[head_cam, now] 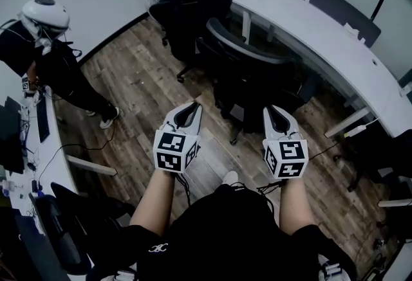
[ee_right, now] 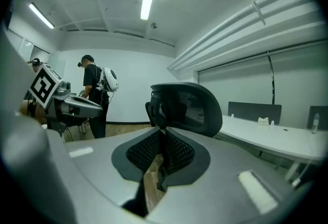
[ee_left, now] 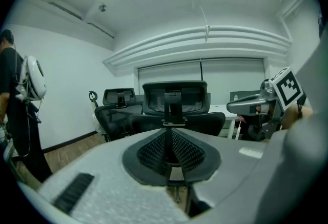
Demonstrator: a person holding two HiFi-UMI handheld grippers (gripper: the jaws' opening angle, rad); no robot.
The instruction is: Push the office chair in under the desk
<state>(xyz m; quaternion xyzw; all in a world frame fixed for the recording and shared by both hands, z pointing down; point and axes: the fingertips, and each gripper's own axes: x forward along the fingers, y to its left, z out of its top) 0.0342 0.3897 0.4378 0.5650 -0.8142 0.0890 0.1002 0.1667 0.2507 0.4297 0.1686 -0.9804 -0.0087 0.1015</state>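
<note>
Wood-plank floor, curved white desk

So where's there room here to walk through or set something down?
Bare wood floor lies open between the standing person and the office chairs. The curved white desk is mostly bare apart from a few small items. Crowded: the left desk, strewn with cables and gear.

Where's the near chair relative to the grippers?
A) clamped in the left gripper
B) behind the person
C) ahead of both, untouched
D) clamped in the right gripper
C: the chair stands ahead of the left gripper and right gripper, apart from both; their jaws are opening with nothing between them.
</note>
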